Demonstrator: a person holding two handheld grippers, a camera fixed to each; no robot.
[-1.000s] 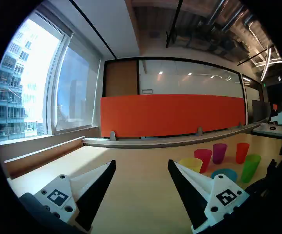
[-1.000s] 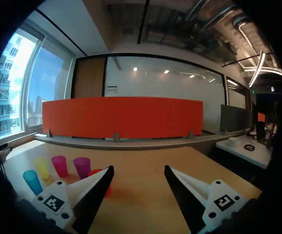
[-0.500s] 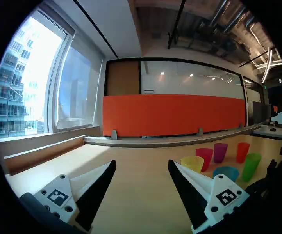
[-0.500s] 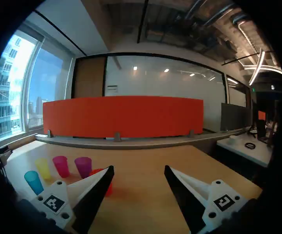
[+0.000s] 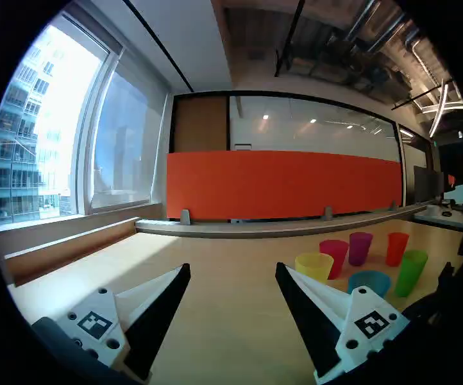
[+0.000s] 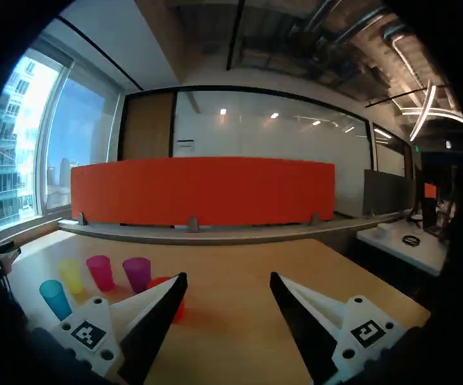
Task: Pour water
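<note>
Several coloured plastic cups stand on the wooden table (image 5: 231, 301). In the left gripper view they sit to the right: yellow cup (image 5: 314, 265), pink cup (image 5: 334, 254), purple cup (image 5: 360, 248), orange cup (image 5: 397, 249), green cup (image 5: 411, 272) and blue cup (image 5: 368, 280). My left gripper (image 5: 233, 274) is open, empty, left of the cups. In the right gripper view the blue cup (image 6: 55, 298), yellow cup (image 6: 71, 275), pink cup (image 6: 100, 272) and purple cup (image 6: 136, 274) stand at the left; the orange cup (image 6: 177, 310) is partly hidden behind the left finger (image 6: 151, 317). My right gripper (image 6: 227, 282) is open and empty.
An orange divider panel (image 5: 283, 186) on a grey rail (image 5: 263, 228) closes the table's far edge. Tall windows (image 5: 39, 147) and a wooden ledge (image 5: 65, 247) run along the left. A second desk (image 6: 404, 247) with small items lies to the right.
Both views shifted only slightly, the left gripper view tilting a little. The cups have not moved and both grippers stay open.
</note>
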